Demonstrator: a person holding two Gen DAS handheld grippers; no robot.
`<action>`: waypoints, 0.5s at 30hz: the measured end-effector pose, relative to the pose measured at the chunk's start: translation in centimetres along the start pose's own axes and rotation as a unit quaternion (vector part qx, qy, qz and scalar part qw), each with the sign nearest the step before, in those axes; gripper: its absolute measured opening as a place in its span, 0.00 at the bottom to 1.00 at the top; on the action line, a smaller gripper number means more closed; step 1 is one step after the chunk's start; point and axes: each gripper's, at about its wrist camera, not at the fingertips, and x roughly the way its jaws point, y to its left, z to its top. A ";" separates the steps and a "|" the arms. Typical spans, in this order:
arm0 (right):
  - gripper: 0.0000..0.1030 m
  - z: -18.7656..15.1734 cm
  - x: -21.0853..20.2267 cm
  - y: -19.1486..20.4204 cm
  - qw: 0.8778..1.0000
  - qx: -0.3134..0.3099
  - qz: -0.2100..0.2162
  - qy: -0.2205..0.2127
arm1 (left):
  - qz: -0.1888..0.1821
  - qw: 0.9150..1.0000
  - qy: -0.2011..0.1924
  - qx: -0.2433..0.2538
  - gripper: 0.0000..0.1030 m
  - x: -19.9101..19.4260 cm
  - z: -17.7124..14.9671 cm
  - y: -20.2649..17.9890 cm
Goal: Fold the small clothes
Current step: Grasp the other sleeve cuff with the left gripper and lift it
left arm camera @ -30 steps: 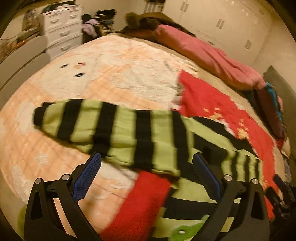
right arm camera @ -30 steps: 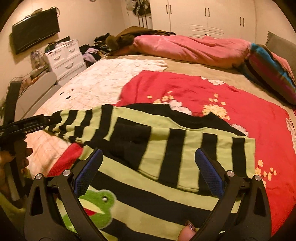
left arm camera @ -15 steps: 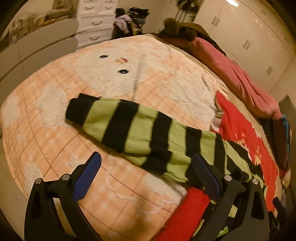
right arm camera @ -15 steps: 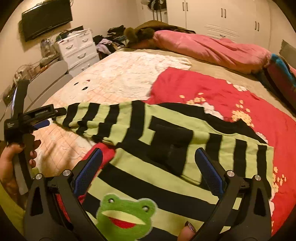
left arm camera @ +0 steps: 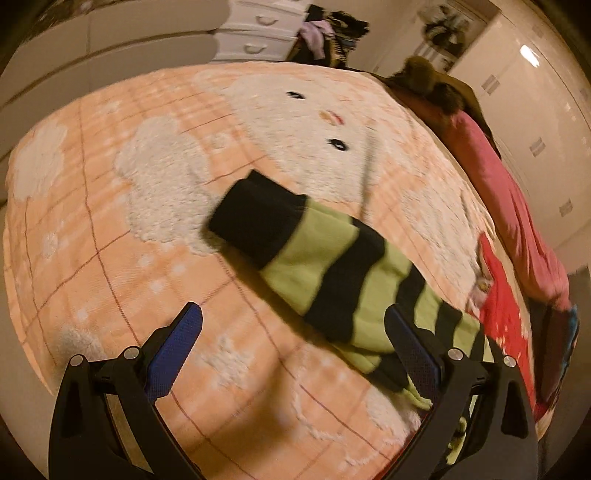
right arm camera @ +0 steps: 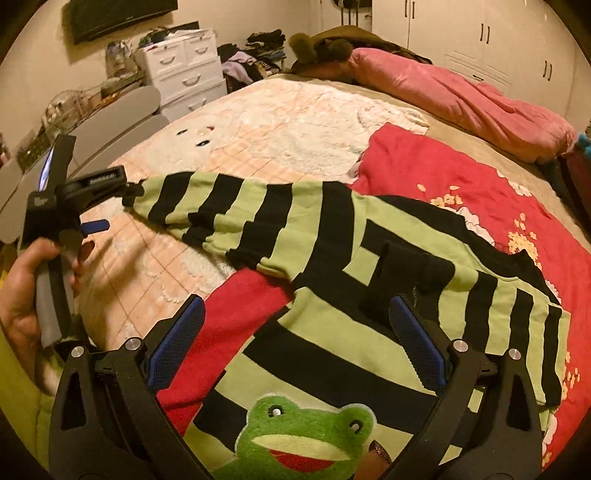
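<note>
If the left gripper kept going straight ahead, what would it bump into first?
Probably the stripy sleeve. The left gripper is open and points over the peach blanket toward the sleeve, which lies just ahead between its fingers. Depth is hard to judge, so it might brush the blanket first.

My bed carries a peach checked blanket (left arm camera: 155, 295) with a white fleecy face on it (two dark eyes, one small orange mark). Beside it lies a red flowered blanket (right arm camera: 480, 192). A pink quilt (right arm camera: 443, 92) runs along the far edge. White drawers (right arm camera: 184, 70) stand at the wall, near a dark clothes heap (right arm camera: 255, 55). A black TV (right arm camera: 118, 14) hangs above. White wardrobe doors (right arm camera: 480, 37) stand behind.
</note>
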 end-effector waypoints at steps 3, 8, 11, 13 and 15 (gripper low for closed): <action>0.91 -0.2 0.6 -0.1 1.000 0.001 -0.005 0.009 | -0.018 0.999 0.006 -0.038 0.96 1.1 0.2 1.3; 0.91 -0.5 0.8 -1.2 1.000 0.009 -0.019 0.017 | -0.039 0.995 0.001 -0.094 0.96 3.0 0.6 2.9; 0.91 -0.5 0.7 -2.3 0.999 0.021 -0.030 0.016 | -0.052 0.993 -0.019 -0.108 0.95 3.5 0.9 3.0; 0.91 -0.5 0.8 -3.2 0.999 0.034 -0.037 0.020 | -0.052 0.993 -0.027 -0.104 0.94 3.7 1.1 2.6; 0.91 -0.7 1.0 -3.9 0.998 0.045 -0.046 0.026 | -0.049 0.993 -0.038 -0.102 0.91 4.0 1.4 2.1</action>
